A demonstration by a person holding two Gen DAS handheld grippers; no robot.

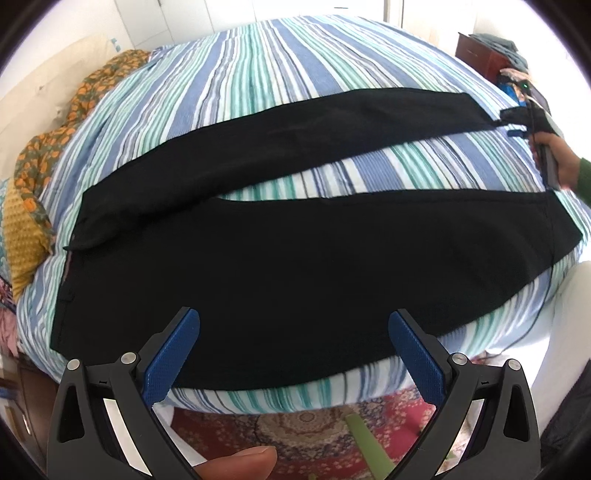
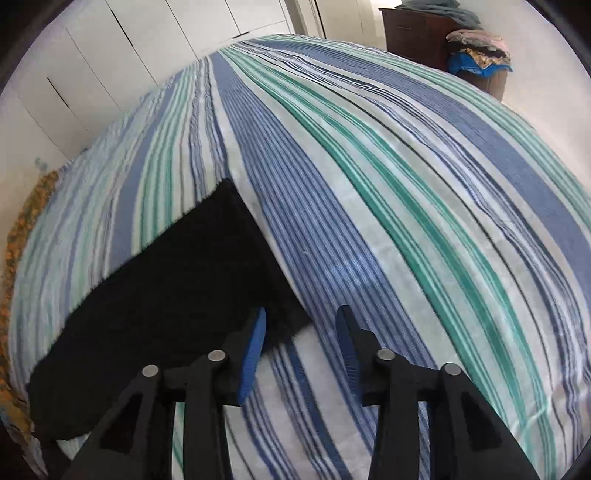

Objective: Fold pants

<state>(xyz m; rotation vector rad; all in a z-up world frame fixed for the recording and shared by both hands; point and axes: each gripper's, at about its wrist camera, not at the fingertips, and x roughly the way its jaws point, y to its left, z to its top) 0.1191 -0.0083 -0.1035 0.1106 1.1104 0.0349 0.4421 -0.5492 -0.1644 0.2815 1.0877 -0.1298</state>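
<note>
Black fabric pants (image 1: 295, 258) spread lengthwise on striped bed (image 1: 240, 92); far-leg hem just left of right gripper (image 2: 301, 319), jaws agape; left gripper (image 1: 293, 325) wide open over waist end.

Left wrist cam is sitting at the near bed edge, looking fwd across the striped bedspread (image 1: 258, 74) w/ both legs of the black pants (image 1: 295, 266) spread side to side, rug (image 1: 314, 428) below; wide, fairly high view. Right wrist cam is riding lower and closer, by one leg end of the pants (image 2: 166, 302), facing along the stripes twd white cupboards (image 2: 122, 55). Both are sharing the bedspread (image 2: 406, 184), pants, dark dresser (image 1: 476, 51) (image 2: 413, 33). Left cam is also catching the right gripper (image 1: 517, 120) at far right.
</note>
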